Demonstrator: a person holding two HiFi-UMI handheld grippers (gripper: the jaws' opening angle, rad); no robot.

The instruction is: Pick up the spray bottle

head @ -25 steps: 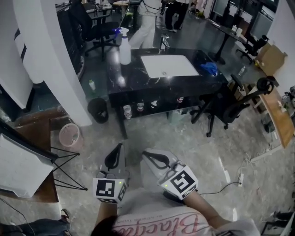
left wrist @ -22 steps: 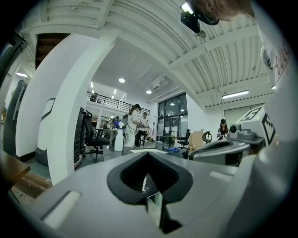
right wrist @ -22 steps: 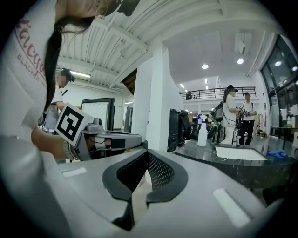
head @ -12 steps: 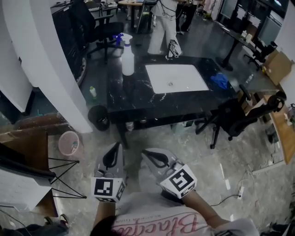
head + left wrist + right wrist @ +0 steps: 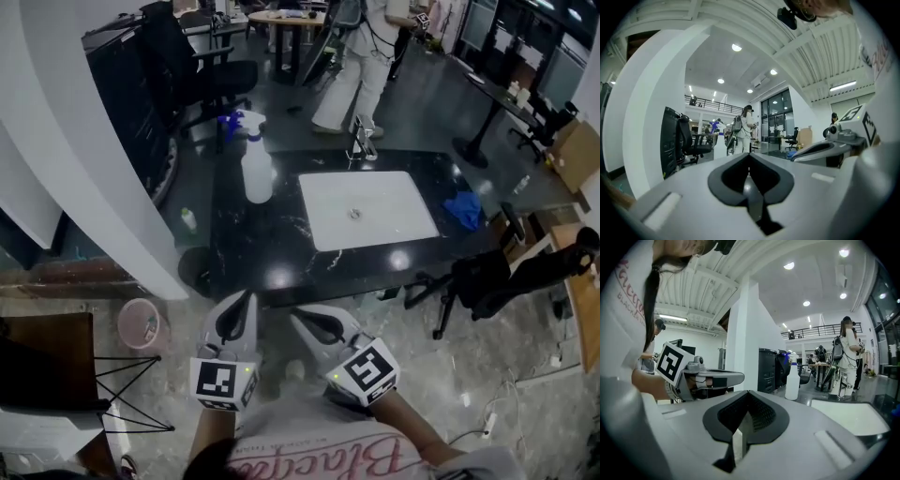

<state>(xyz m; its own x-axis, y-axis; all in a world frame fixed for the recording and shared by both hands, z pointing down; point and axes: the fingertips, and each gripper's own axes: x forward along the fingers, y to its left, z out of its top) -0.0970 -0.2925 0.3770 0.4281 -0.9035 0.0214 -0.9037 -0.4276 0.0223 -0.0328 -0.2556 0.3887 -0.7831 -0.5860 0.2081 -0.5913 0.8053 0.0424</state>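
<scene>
Nearest, held close to the torso and side by side: left gripper (image 5: 247,298) and right gripper (image 5: 296,312), both pointing forward toward the counter, marker cubes facing up. Each has its jaws pressed together with nothing between them. Forearms run back under the chest. On the floor to the left, a pink bin (image 5: 142,324) beside a white pillar (image 5: 89,141). Ahead, a black marble counter (image 5: 281,258) with a white sink (image 5: 367,208), a faucet (image 5: 362,142) at its far edge and a blue cloth (image 5: 463,208) at right. The spray bottle (image 5: 256,167), white with a blue head, stands upright at the counter's far left corner, well apart from both grippers. Beyond, a person in white (image 5: 360,70).
</scene>
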